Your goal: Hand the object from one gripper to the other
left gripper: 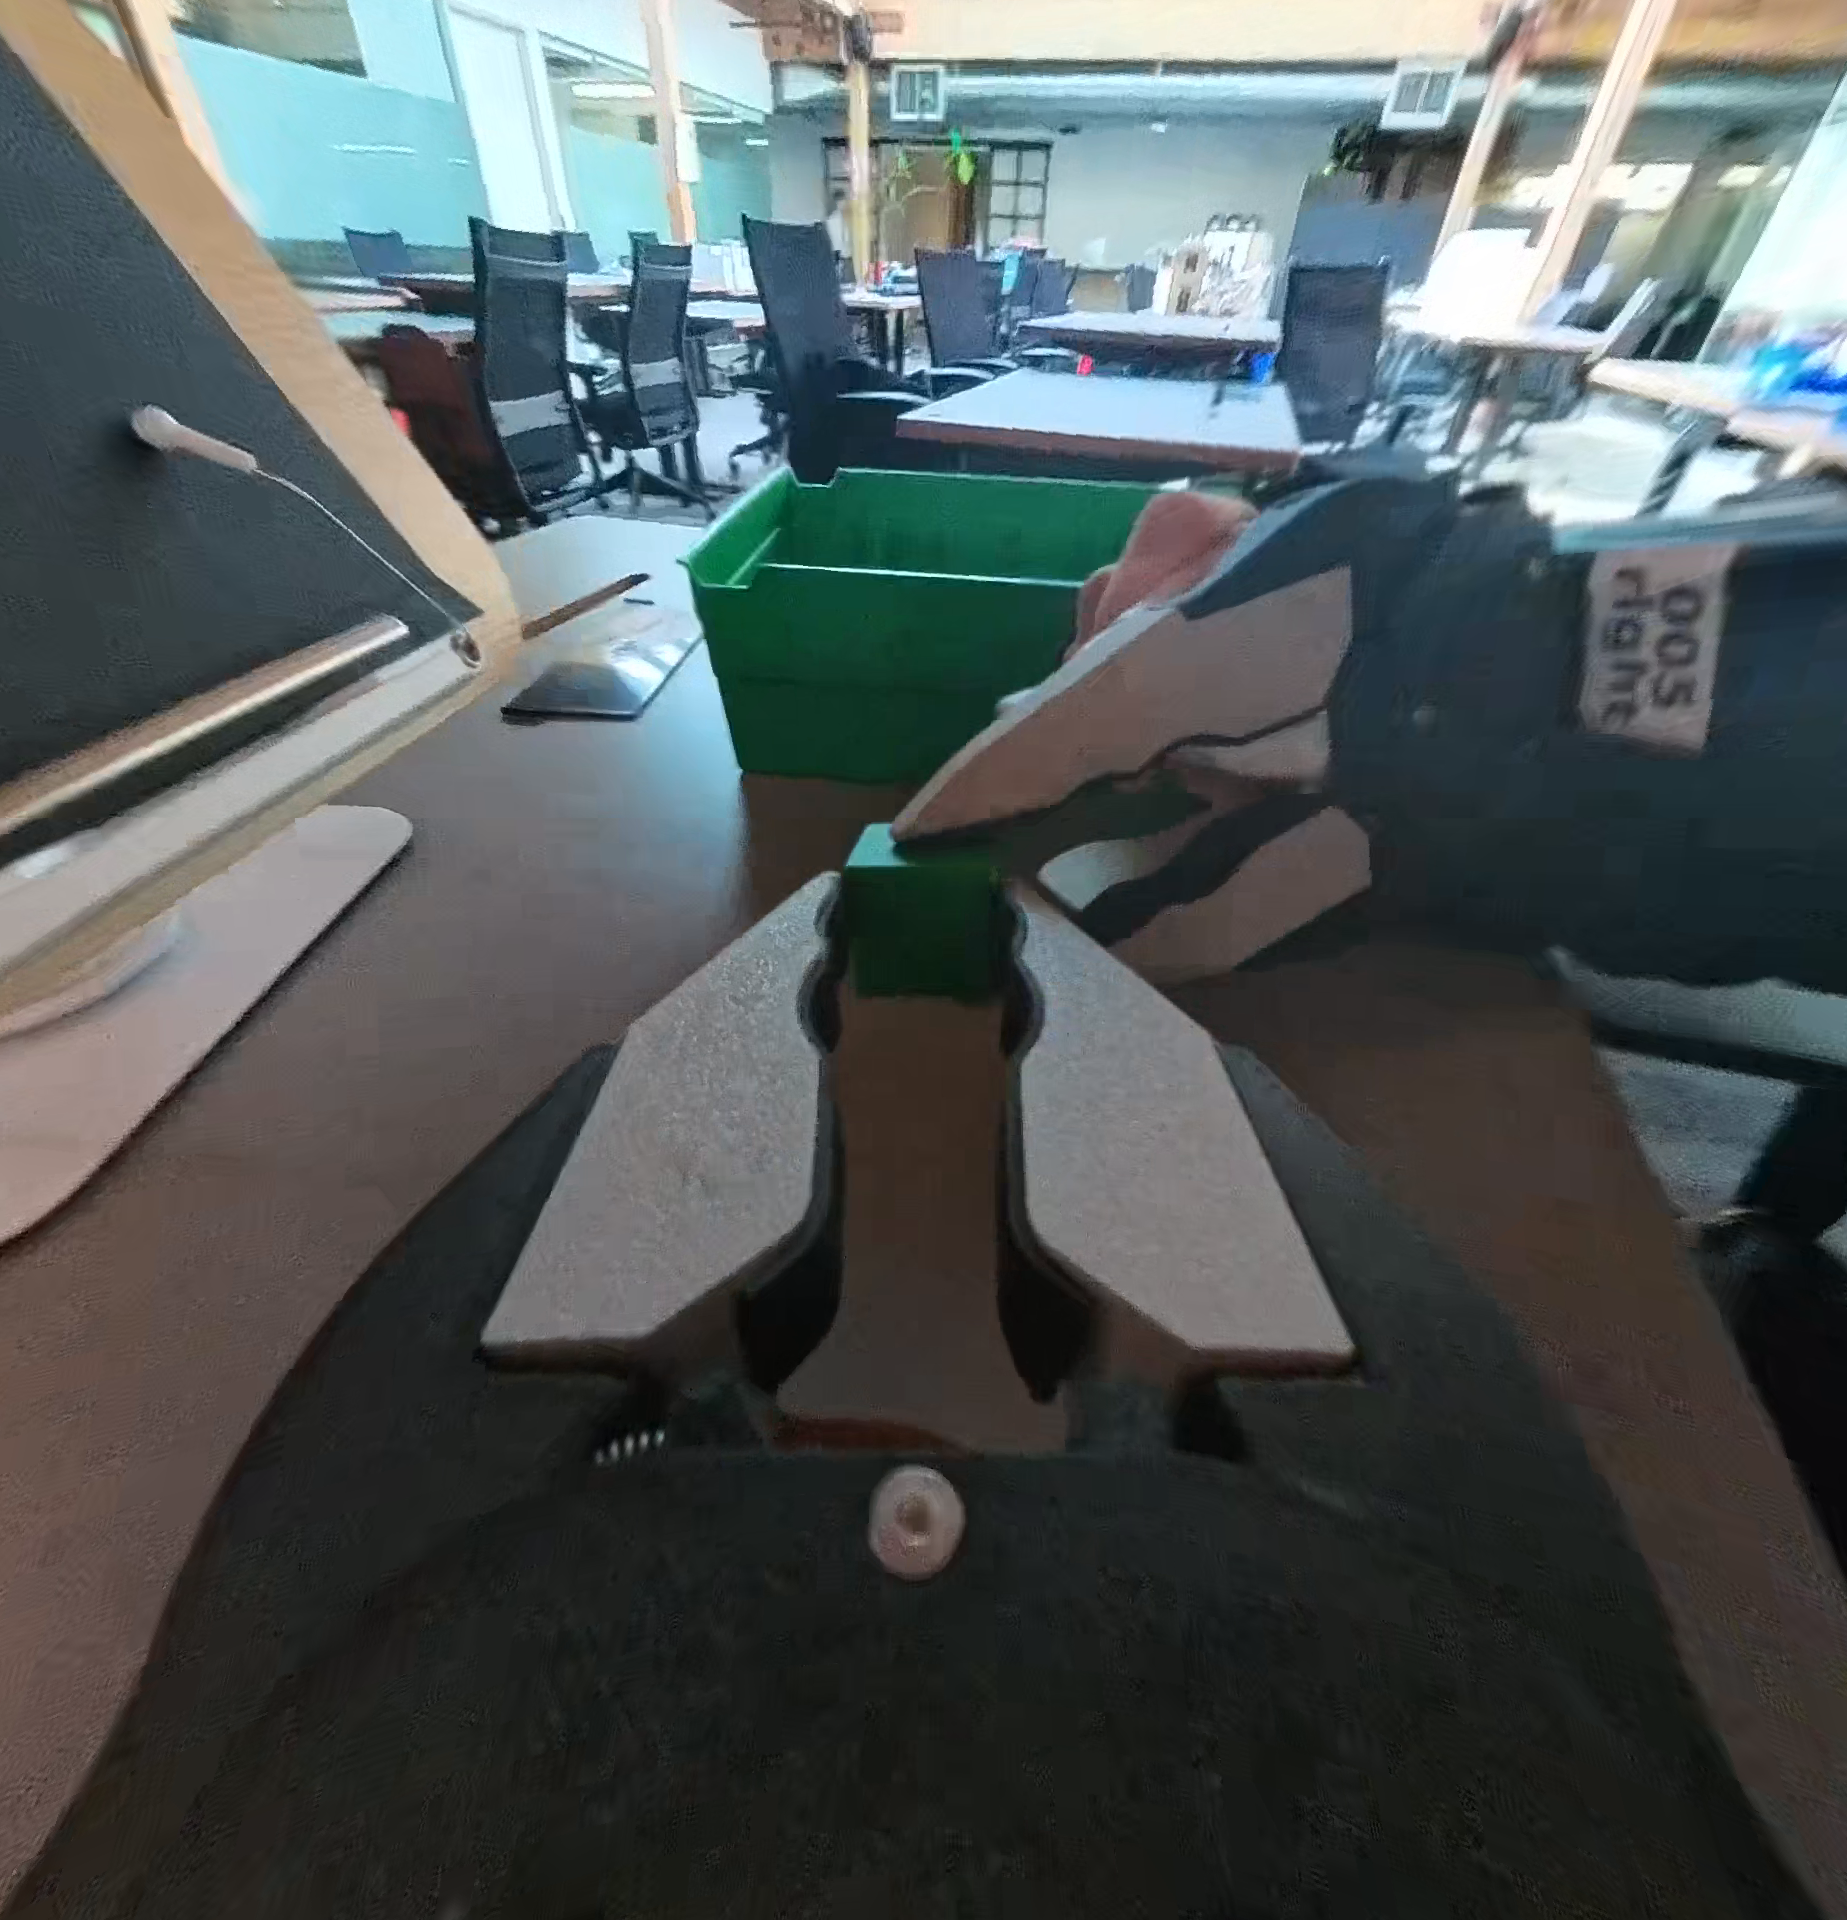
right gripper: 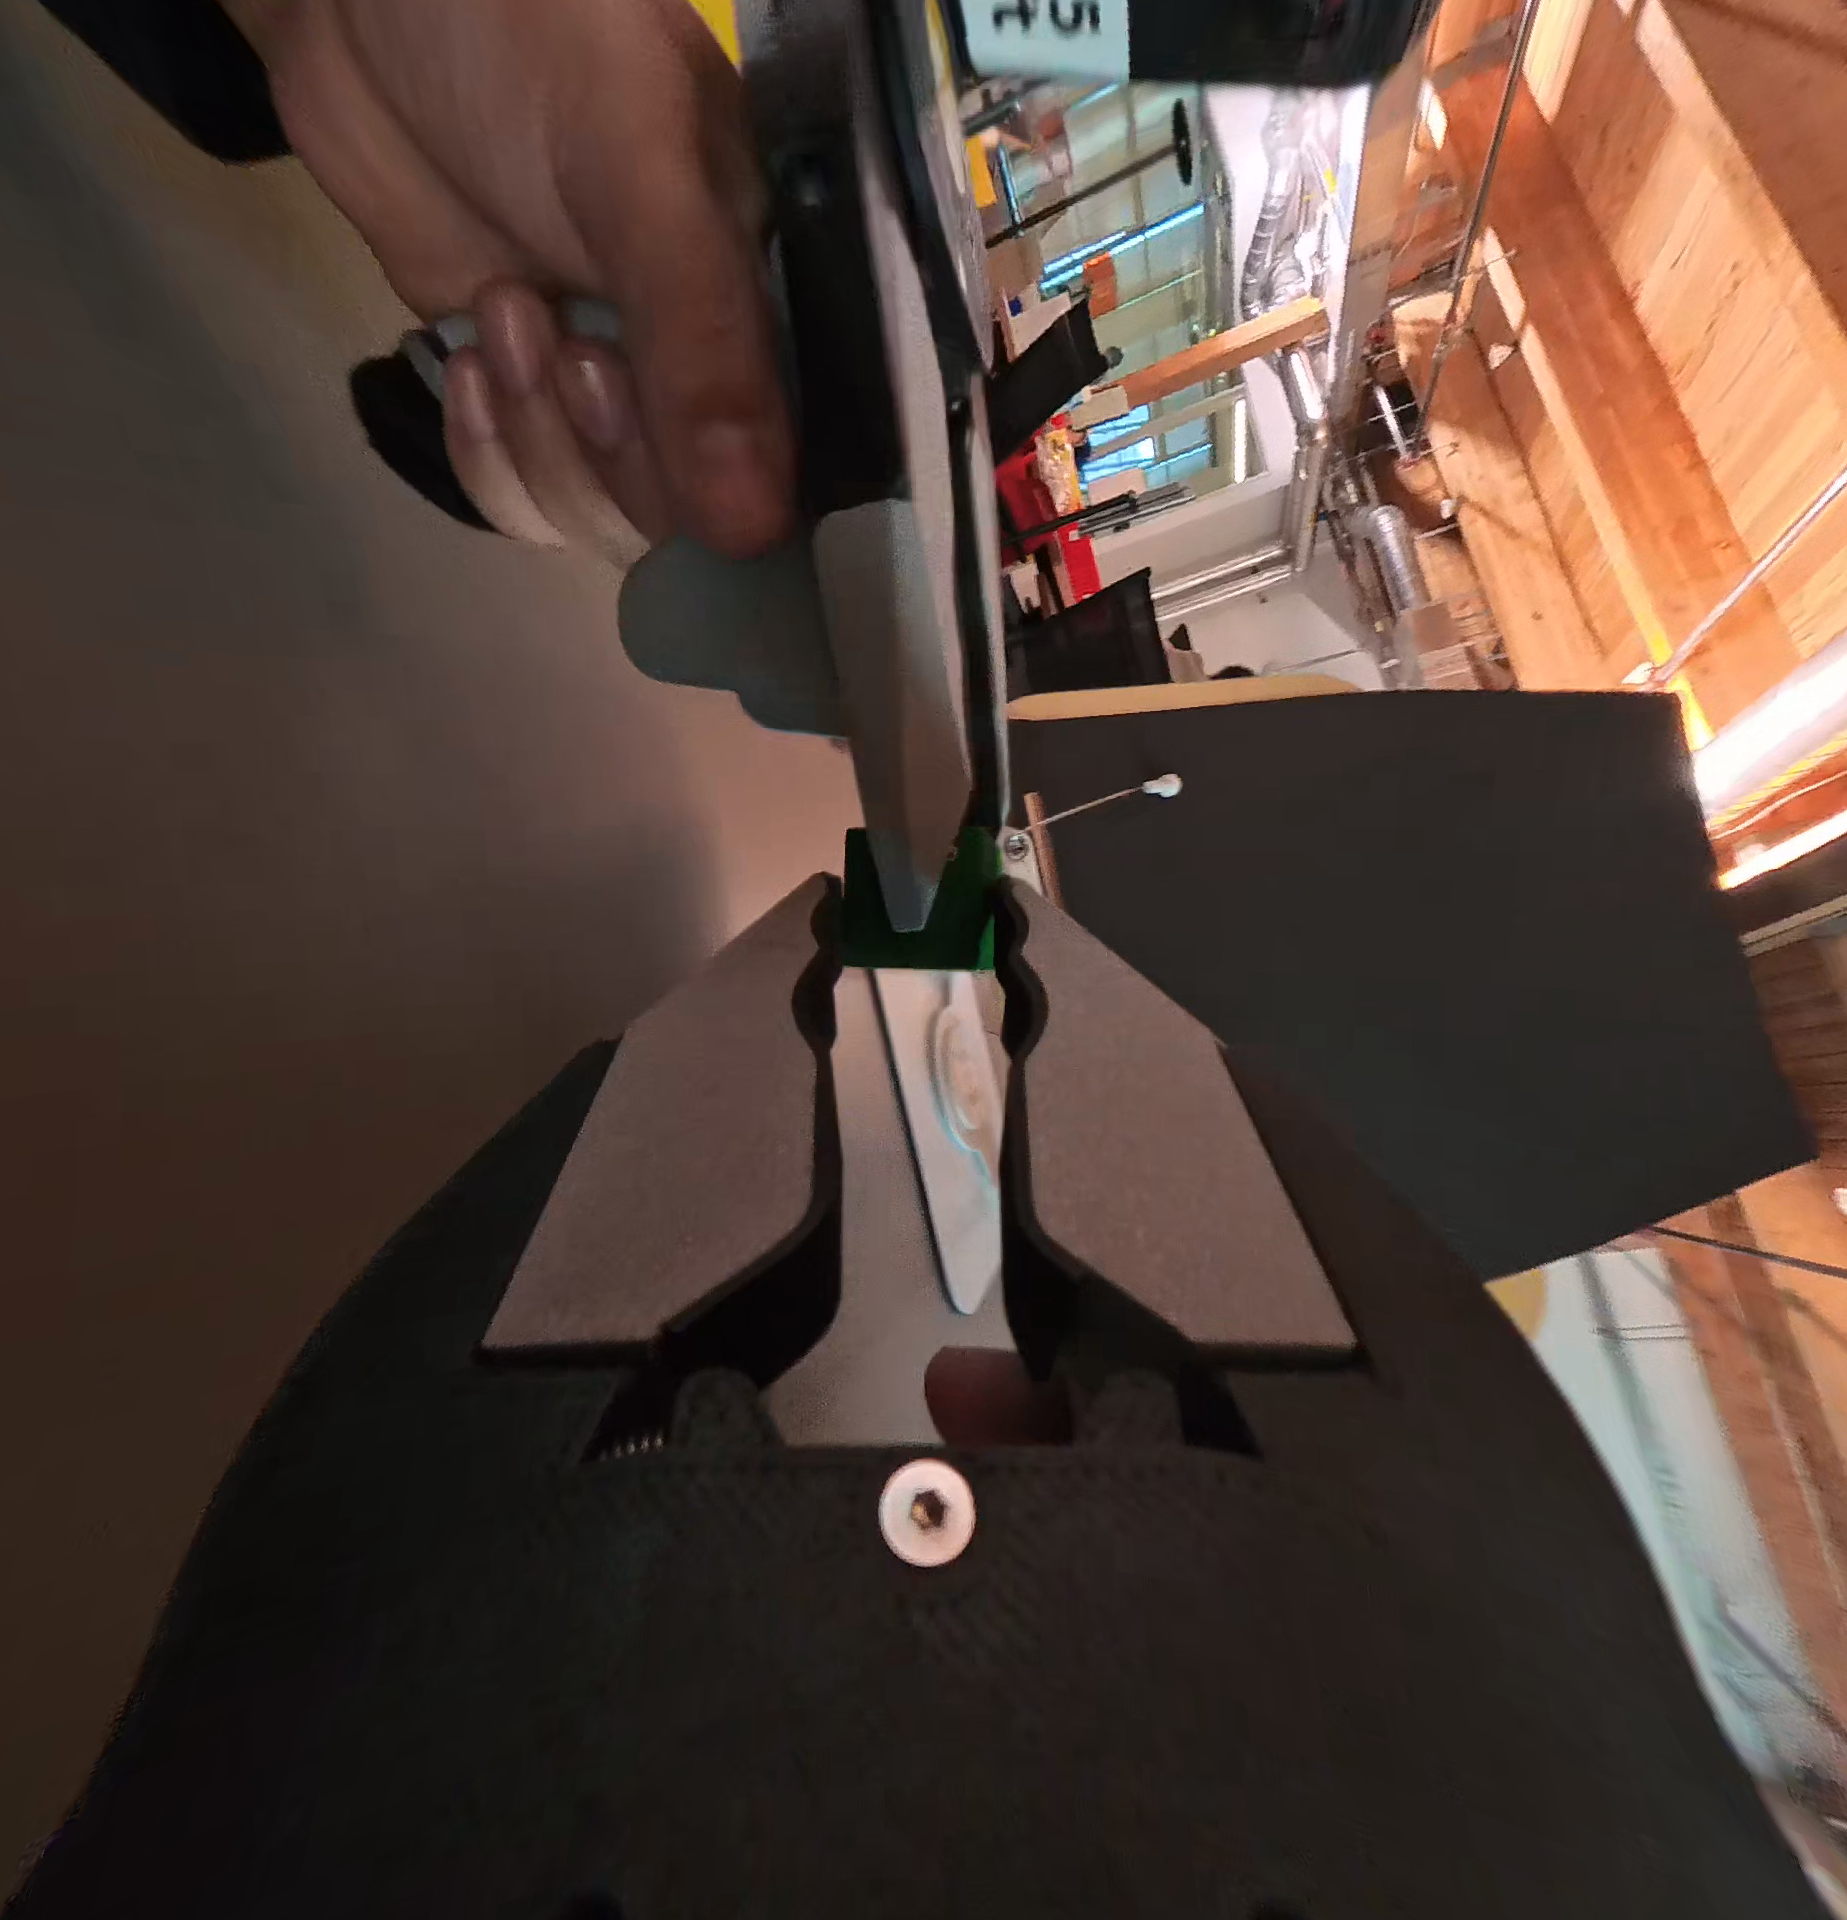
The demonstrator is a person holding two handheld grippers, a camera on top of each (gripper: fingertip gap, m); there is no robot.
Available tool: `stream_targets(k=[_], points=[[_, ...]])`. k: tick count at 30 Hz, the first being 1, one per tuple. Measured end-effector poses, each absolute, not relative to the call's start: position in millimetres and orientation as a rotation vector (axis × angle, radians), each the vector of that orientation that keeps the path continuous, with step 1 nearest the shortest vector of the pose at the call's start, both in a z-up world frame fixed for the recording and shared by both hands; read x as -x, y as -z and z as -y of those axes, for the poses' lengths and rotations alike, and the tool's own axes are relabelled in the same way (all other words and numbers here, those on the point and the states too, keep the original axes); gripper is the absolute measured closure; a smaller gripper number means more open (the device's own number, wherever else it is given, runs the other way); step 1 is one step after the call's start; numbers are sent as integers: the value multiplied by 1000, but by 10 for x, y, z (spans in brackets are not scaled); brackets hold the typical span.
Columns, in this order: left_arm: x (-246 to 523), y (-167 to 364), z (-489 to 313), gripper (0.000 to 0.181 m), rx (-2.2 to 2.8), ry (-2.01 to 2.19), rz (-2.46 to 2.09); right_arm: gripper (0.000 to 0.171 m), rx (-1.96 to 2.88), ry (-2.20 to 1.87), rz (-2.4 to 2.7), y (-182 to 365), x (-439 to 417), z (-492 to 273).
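Both the left hand-held gripper and right hand-held gripper pinch one small green block above the tabletop; releasing unevenly could drop it

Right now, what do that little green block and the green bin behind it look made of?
The green block, pinched in both grippers' jaws, looks like matte solid plastic, possibly printed: flat faces, crisp edges, no shine. The green bin looks like moulded plastic: thin walls, rolled rim, slight gloss. I can't confirm either.
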State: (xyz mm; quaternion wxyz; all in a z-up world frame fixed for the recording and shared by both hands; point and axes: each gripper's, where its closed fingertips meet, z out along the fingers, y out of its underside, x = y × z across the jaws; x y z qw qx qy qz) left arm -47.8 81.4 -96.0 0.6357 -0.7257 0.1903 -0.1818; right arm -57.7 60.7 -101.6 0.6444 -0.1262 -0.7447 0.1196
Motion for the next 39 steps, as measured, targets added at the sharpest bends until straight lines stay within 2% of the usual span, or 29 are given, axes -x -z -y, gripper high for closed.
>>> stream_targets(k=[4,8,11,14,17,19,23,26,32,35,36,37,39], points=[[623,1010,-823,156,1617,-98,-596,141,517,-520,1766,1087,588,-731],[642,991,-768,156,1485,-563,-776,134,956,-1222,1759,903,542,-740],[589,959,-748,156,1395,-787,-849,122,1156,-1714,1687,746,466,-733],[416,829,-678,156,1226,-872,-910,114,1249,-1790,1699,848,502,-728],[215,802,-593,156,1138,-795,-978,139,1155,-1932,1810,838,410,-445],[192,782,-563,157,1133,-737,-975,139,1130,-1974,1817,813,385,-386],[290,821,-635,147,1307,-429,-788,139,1076,-1835,1793,796,416,-489],[413,873,-685,123,1464,-114,-639,140,909,-1500,1763,757,441,-615],[403,854,-701,109,1630,700,-304,139,530,-793,1696,749,470,-620],[264,794,-626,114,1588,1005,-271,139,379,-521,1716,921,535,-529],[243,832,-626,120,1612,1059,-260,139,342,-468,1711,952,547,-501],[270,901,-657,141,1644,1052,-245,139,310,-455,1702,956,546,-462],[254,920,-641,141,1650,1075,-274,139,292,-465,1706,964,537,-425]])
